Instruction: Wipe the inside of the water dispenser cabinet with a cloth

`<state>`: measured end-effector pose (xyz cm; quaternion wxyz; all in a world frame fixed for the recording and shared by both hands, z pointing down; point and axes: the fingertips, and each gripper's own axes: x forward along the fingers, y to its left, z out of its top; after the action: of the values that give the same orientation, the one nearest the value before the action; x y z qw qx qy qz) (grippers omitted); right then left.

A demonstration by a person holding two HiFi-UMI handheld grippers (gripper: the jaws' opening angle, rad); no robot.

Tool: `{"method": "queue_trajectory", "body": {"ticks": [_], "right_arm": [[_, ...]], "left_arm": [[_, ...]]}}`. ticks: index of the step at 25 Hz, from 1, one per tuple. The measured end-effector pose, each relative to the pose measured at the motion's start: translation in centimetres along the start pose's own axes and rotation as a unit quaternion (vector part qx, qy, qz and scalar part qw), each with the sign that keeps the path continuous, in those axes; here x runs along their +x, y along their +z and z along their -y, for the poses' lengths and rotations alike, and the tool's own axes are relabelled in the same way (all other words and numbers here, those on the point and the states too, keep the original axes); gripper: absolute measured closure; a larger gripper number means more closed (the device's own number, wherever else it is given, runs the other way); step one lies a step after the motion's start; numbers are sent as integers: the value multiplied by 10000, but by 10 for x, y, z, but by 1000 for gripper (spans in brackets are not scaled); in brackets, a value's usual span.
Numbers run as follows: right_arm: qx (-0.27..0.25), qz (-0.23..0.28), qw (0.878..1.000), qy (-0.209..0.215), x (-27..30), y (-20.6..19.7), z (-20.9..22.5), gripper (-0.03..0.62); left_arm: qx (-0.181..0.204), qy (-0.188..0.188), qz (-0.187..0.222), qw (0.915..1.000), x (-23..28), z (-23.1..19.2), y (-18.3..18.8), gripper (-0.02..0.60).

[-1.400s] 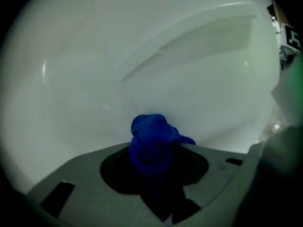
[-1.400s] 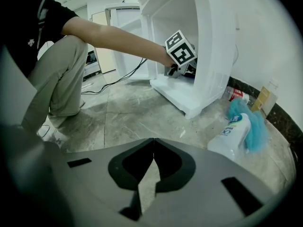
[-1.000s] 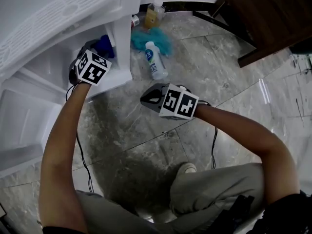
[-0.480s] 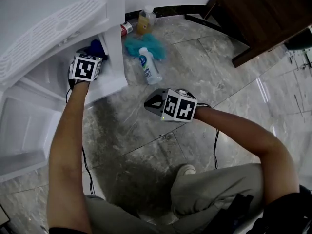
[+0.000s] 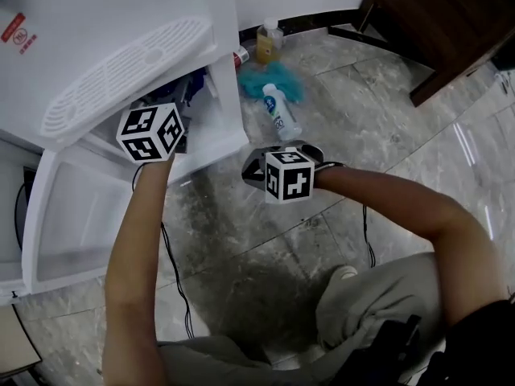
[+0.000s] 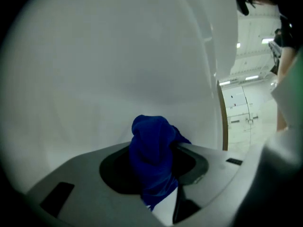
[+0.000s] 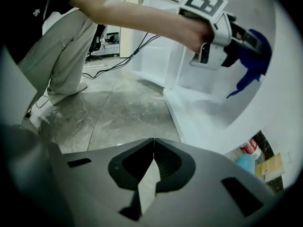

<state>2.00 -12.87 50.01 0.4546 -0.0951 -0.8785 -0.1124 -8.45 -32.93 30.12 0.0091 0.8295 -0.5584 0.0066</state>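
Observation:
The white water dispenser cabinet [image 5: 229, 127] stands open at the upper left of the head view. My left gripper [image 5: 175, 107] reaches level into it, shut on a bunched dark blue cloth [image 6: 152, 145]. The cloth hangs from the jaws in front of the white inner wall [image 6: 109, 65]. In the right gripper view the same cloth [image 7: 253, 56] dangles above the cabinet's floor panel [image 7: 208, 115]. My right gripper [image 7: 153, 148] is shut and empty. It hovers over the grey stone floor just outside the cabinet opening, pointing down at a slant.
The cabinet door [image 5: 76, 223] lies swung open at the left. On the floor right of the cabinet are a white bottle on its side [image 5: 282, 112], a teal cloth [image 5: 265, 87], a yellowish bottle [image 5: 268, 43] and a red can [image 5: 240, 55]. A dark wooden door [image 5: 434, 22] is at the upper right.
My left gripper has risen inside the cabinet with the blue cloth and rolled. My right gripper has shifted a little sideways and stays shut.

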Motion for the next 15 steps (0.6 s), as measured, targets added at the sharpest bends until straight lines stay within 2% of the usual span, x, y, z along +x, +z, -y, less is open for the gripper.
{"method": "queue_trajectory", "body": {"ticks": [5, 9, 12, 15], "right_arm": [[-294, 126, 9992, 221, 16, 31, -4, 595], [-617, -38, 9975, 337, 25, 25, -17, 595], [-604, -39, 9976, 345, 25, 23, -17, 595], [-567, -142, 9976, 369, 19, 10, -23, 595]], "left_arm": [[-130, 206, 862, 9960, -12, 19, 51, 434], [-397, 666, 1347, 9878, -18, 21, 54, 434], [-350, 803, 1574, 9836, -14, 16, 56, 434], [-324, 901, 1588, 9827, -1, 4, 54, 434]]}}
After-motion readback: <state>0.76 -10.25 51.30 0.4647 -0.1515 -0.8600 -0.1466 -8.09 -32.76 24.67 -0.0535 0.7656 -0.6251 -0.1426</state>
